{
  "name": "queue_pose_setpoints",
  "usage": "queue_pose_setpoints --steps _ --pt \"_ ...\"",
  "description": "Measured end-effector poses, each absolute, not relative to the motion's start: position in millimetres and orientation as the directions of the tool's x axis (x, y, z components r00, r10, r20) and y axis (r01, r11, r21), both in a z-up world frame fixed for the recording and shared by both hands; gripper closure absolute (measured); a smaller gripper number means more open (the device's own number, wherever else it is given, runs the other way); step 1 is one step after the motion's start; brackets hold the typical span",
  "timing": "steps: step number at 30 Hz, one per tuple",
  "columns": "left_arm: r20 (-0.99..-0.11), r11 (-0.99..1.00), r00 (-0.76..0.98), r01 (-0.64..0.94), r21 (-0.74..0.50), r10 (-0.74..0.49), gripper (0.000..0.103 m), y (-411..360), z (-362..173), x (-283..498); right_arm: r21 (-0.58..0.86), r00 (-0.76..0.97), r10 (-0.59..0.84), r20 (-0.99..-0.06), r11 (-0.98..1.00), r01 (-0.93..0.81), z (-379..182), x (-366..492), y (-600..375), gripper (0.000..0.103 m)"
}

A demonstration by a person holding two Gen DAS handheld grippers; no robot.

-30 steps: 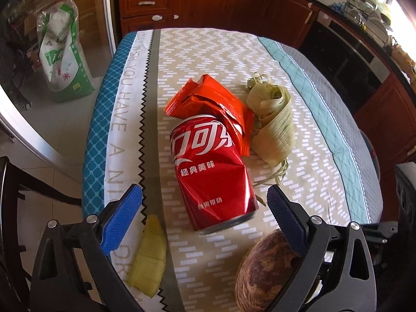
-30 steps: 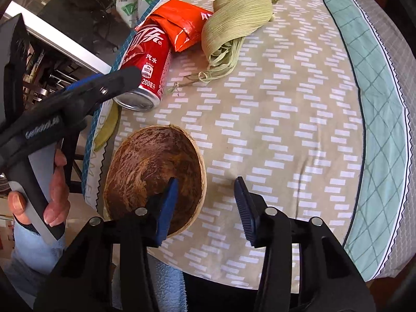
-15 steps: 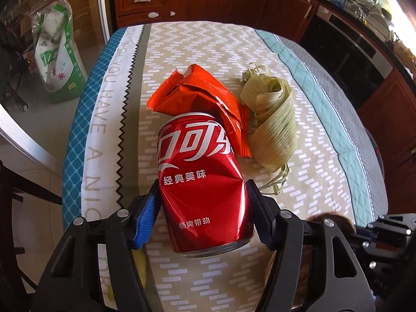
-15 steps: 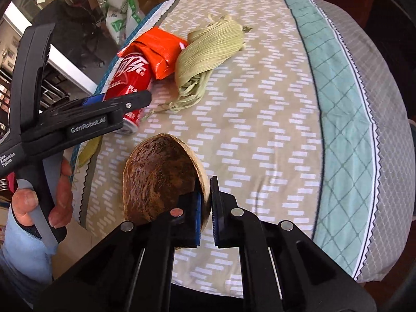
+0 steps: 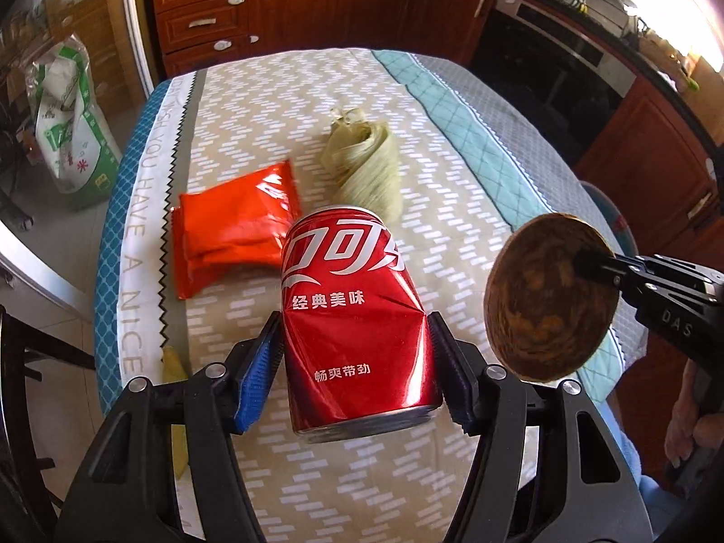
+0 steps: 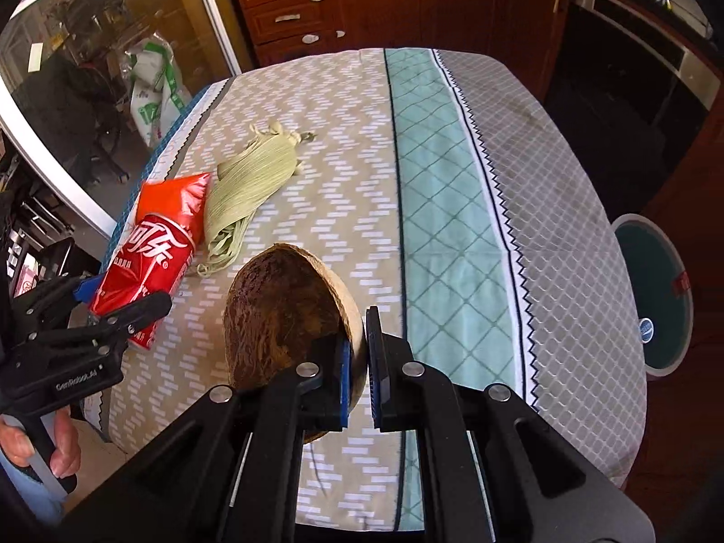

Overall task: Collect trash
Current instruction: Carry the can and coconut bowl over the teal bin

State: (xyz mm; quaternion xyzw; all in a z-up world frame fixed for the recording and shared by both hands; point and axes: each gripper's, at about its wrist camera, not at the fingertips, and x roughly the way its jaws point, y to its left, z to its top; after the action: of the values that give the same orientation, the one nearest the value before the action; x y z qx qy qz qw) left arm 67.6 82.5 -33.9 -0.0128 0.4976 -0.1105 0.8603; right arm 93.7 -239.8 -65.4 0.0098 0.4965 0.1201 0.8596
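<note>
Presently catalogued, item by item:

- Left gripper [image 5: 355, 364]: clenched on the red soda can [image 5: 355, 316], blue pads pressed against the can's dented sides. The can sits between the fingers, base toward the camera, white Chinese lettering facing up. In the right wrist view the can [image 6: 140, 278] appears raised off the cloth and tilted, in the left gripper [image 6: 122, 305].
- Right gripper [image 6: 357, 362]: closed tight on the rim of the coconut shell half [image 6: 280, 312], one pad inside the bowl, one outside. From the left wrist view the shell [image 5: 550, 298] hangs clear of the counter, its brown hollow facing the camera, with the right gripper [image 5: 588, 267] pinching its right edge.
- Orange snack wrapper [image 5: 235, 237]: lying flat on the counter, beyond and left of the can.
- Dried leaf bundle [image 5: 369, 167]: pale green, folded, lying just right of the wrapper, with loose strings trailing from its near end.
- Yellow scrap [image 5: 174, 366]: on the counter's near left edge, partly hidden behind the left gripper; what it is cannot be told.
- Counter [image 6: 452, 181]: covered by a patterned cloth, beige zigzag centre, teal and grey bands.
- Round stool [image 6: 654, 294]: green top, standing on the floor beside the counter's right side.
- Printed white and green sack [image 5: 72, 122]: beyond the glass door at left.
- Wooden cabinets [image 5: 316, 0]: behind the counter's far end.
</note>
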Motion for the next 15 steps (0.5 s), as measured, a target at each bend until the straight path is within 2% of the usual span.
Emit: queue_pose_setpoints --steps 15 --pt "-0.830 0.912 0.473 0.399 -0.096 -0.295 0.041 -34 -2 83 0.149 0.567 0.146 -0.811 0.988 -0.042 -49 93 -337 0.097"
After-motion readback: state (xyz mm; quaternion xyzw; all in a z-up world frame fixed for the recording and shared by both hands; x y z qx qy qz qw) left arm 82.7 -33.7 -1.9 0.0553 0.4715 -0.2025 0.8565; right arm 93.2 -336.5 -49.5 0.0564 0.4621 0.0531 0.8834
